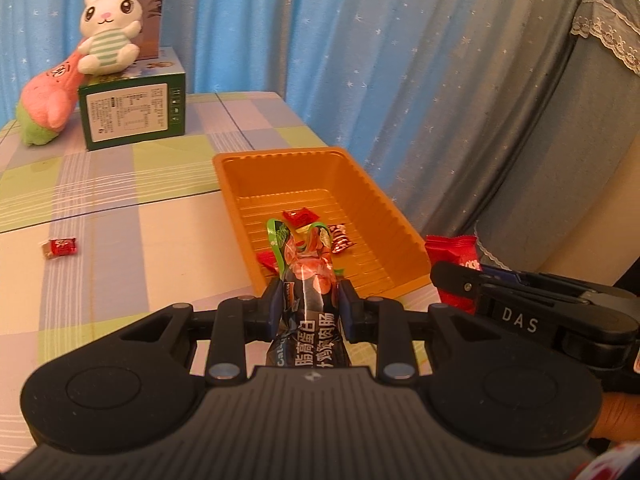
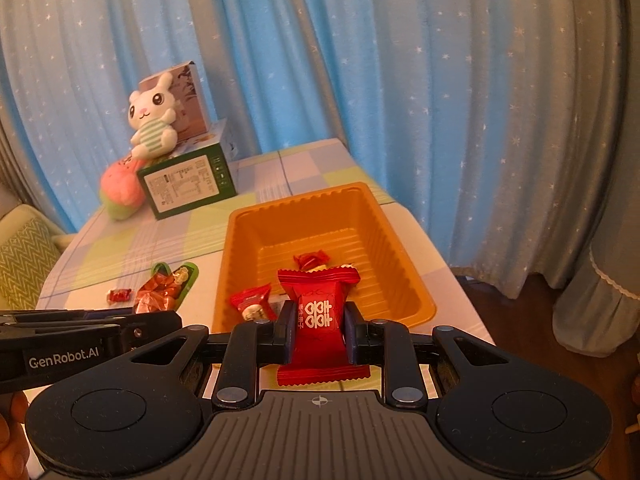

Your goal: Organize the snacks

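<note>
We see our left gripper (image 1: 308, 304) pinching a dark sausage snack pack (image 1: 306, 280) between its pads, the pack's crinkled red and green end sticking out over the near rim of the orange tray (image 1: 384, 200). Our right gripper (image 2: 318, 328) is clamped on a red candy pack (image 2: 318, 312) printed with white characters, also held just above the tray's near rim.

Inside the tray we count a few small wrapped sweets: a red one (image 2: 310, 260) near its middle and a red-and-white one (image 2: 252, 304) in its near left corner. To the left of the tray, on the checked tablecloth (image 1: 120, 200), one small red candy (image 1: 58, 247) lies alone. Beyond the tray's far left corner a green box (image 1: 134, 114) carries a plush rabbit (image 1: 110, 32).
</note>
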`<state>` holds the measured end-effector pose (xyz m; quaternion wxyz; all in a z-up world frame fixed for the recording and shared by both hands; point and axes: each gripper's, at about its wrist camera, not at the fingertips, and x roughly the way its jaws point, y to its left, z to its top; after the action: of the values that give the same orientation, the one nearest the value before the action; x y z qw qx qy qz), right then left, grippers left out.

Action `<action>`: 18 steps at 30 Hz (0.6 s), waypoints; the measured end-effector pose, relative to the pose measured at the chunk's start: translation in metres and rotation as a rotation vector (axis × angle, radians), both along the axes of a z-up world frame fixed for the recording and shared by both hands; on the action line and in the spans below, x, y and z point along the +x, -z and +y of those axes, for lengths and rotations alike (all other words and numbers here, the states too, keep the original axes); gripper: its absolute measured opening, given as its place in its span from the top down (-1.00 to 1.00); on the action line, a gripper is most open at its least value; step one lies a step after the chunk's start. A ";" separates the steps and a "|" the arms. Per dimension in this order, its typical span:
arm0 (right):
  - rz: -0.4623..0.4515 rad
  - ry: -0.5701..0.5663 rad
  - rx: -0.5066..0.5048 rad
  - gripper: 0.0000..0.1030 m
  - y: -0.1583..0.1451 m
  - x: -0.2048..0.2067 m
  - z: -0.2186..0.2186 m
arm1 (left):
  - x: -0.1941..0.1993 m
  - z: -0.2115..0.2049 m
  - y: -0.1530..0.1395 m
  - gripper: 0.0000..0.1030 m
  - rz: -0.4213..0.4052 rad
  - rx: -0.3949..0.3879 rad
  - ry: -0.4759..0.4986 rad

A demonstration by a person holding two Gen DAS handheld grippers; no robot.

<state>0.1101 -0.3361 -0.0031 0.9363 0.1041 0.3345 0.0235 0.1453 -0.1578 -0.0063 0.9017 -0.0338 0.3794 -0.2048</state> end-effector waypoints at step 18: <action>0.014 0.016 0.007 0.53 0.007 0.012 -0.013 | 0.014 -0.021 0.006 0.50 0.013 0.004 0.031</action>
<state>0.1223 -0.3492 -0.0098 0.9338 0.1104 0.3399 0.0164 0.1596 -0.1786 -0.0125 0.8960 -0.0271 0.3860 -0.2179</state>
